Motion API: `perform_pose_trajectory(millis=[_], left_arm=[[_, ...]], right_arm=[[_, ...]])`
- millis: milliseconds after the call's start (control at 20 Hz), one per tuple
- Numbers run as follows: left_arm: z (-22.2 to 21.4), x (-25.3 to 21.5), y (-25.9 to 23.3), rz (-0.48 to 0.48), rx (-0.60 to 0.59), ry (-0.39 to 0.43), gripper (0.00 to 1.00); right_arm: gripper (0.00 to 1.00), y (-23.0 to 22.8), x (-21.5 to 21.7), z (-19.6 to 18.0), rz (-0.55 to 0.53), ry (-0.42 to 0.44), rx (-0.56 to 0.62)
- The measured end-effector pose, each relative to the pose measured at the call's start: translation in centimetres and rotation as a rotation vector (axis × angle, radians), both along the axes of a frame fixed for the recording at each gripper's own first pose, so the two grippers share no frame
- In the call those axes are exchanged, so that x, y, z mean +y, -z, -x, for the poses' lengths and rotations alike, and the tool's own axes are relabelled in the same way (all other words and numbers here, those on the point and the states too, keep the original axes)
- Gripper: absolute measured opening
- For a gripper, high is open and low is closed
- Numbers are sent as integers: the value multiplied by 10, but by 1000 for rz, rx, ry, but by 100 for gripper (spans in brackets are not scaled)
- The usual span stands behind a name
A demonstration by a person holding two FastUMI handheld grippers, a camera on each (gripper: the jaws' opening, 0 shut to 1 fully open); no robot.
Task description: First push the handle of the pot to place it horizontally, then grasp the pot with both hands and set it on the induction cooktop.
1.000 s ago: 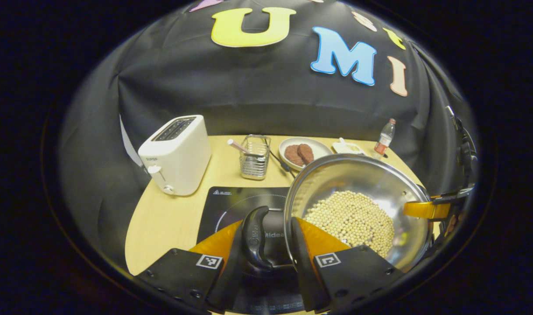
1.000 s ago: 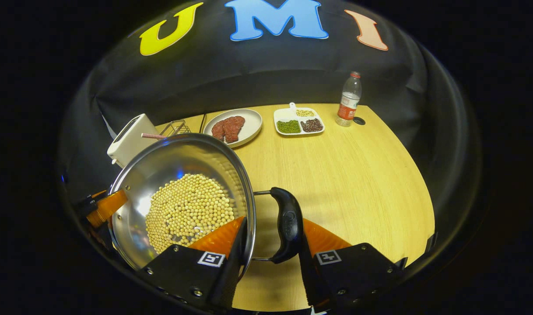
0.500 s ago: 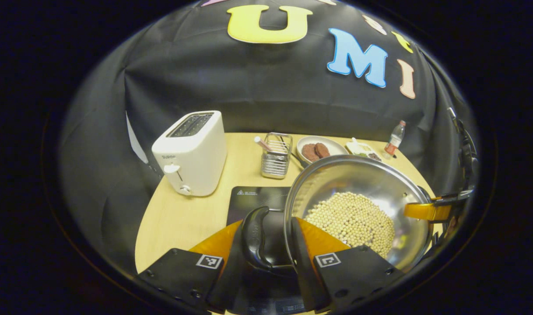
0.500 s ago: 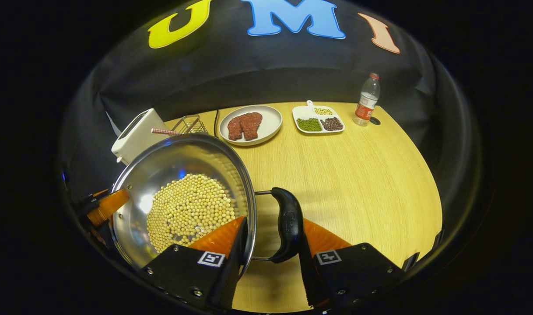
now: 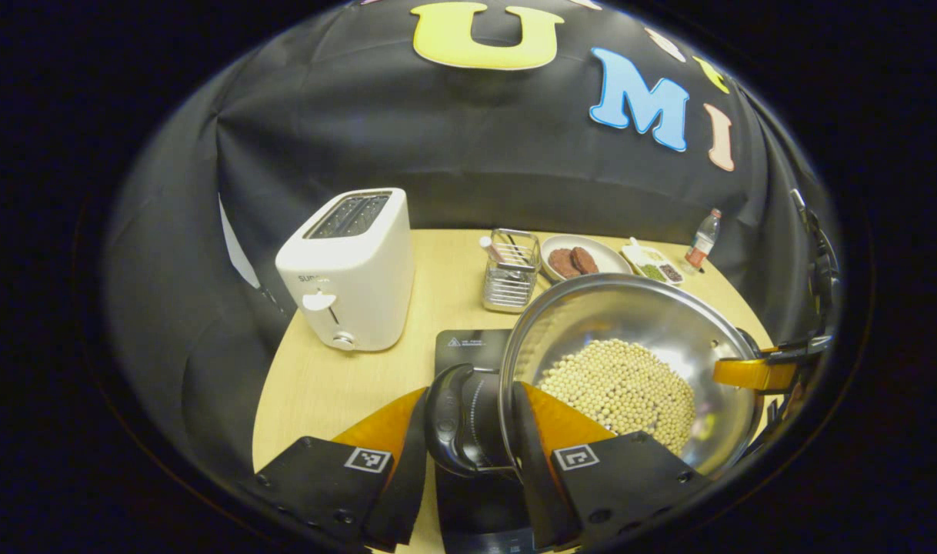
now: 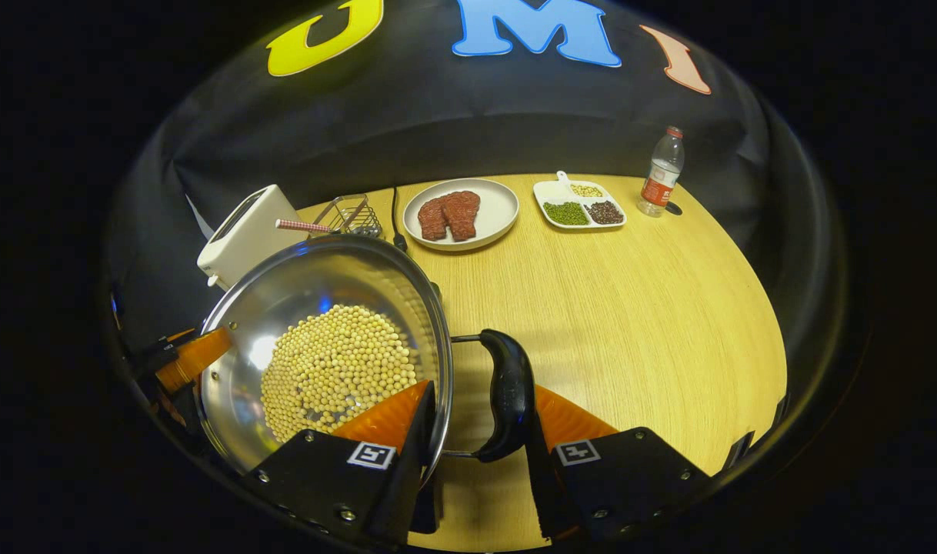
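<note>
My left tool is clenched across the near side of the pot: one finger sits outside the pot's black left handle, the other inside the steel rim, so the handle and rim are pinched between them. My right tool grips the opposite side the same way, one finger inside the rim over the beans, the other outside the black right handle. The pot is held up off the desk, its bowl filled at the bottom with pale yellow beans. In the left gripper view the induction cooktop lies dark and flat at about 6 o'clock, partly under the pot's left edge and handle; I cannot tell whether the pot's base touches it. In that same view the right tool's finger shows at 3 o'clock on the far rim. Around the desk, from the left gripper view, a white toaster stands at 10 o'clock, a wire rack at 12 o'clock just beyond the cooktop, and a plate of meat, a divided dish and a bottle run from 1 toward 2 o'clock along the far edge.
</note>
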State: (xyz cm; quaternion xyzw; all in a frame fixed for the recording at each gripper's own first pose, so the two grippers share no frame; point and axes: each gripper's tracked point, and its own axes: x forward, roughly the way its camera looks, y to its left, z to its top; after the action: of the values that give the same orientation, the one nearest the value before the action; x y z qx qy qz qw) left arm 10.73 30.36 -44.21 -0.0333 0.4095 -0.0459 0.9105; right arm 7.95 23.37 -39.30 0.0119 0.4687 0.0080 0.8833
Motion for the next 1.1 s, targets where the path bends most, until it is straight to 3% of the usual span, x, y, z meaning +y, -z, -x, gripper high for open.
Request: perform_pose_trajectory(millis=[400, 450, 500, 800, 850, 1000, 1100], left_arm=[[-6, 17, 7, -3, 2, -5, 63], [-8, 17, 9, -6, 2, -4, 66], [-9, 19, 11, -8, 3, -2, 63], [-11, 28, 17, -14, 6, -5, 63], [-11, 28, 19, -15, 8, -5, 66], [-12, 31, 22, -20, 7, -6, 59], [-13, 32, 25, -25, 3, -8, 63]], right_arm=[[61, 7, 15, -7, -9, -2, 6], [61, 9, 17, -8, -9, 0, 8], [61, 10, 18, -9, -9, 1, 10], [61, 16, 26, -13, 0, -8, 0], [61, 16, 27, -14, 2, -9, -2], [61, 19, 29, -15, 5, -9, 2], [61, 22, 31, -16, 6, -9, 4]])
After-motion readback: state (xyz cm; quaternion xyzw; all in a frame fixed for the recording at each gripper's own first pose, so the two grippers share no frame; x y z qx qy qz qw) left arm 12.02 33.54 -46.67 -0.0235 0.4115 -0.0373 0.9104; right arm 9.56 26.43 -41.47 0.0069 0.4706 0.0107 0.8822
